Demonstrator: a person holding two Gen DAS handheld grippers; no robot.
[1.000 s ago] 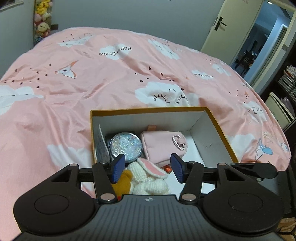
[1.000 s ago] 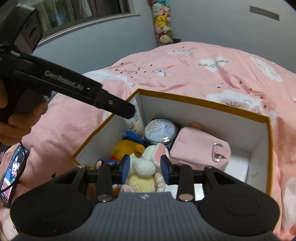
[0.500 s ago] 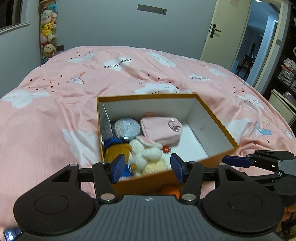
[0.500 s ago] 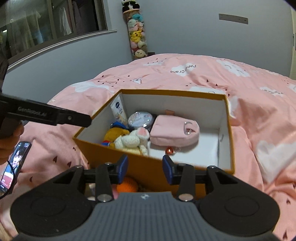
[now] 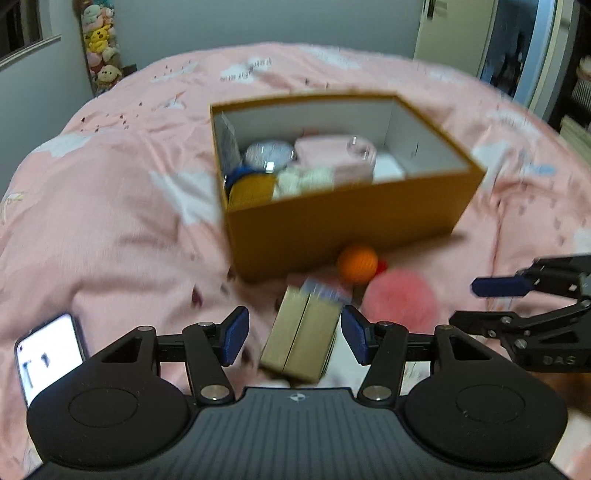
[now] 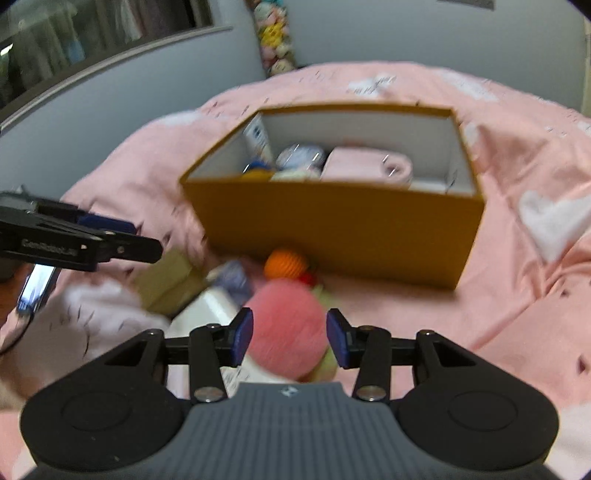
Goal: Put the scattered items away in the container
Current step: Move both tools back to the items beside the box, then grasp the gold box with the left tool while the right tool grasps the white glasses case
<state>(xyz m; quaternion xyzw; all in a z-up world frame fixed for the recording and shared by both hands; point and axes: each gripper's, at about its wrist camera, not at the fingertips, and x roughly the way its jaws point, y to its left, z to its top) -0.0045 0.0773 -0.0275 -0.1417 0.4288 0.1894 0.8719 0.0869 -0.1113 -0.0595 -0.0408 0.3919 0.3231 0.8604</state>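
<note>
On the pink bedspread (image 5: pixel 110 221), the mustard cardboard box (image 5: pixel 343 221) sits far, half full of soft toys. Near it lie leftovers: the left gripper (image 5: pixel 295 334) frames a tan carton (image 5: pixel 299 343), jaws spread, while the right gripper (image 6: pixel 290 338), jaws just widening, brackets a fuzzy pink ball (image 6: pixel 288 325) without pinching.

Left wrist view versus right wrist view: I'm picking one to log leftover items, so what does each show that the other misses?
Only the left wrist view shows the lit phone screen face-on and the open doorway. Only the right wrist view shows the window and a white bottle. Both share the mustard cardboard box, orange knitted ball, fuzzy pink ball, tan carton and pink bedspread.
</note>
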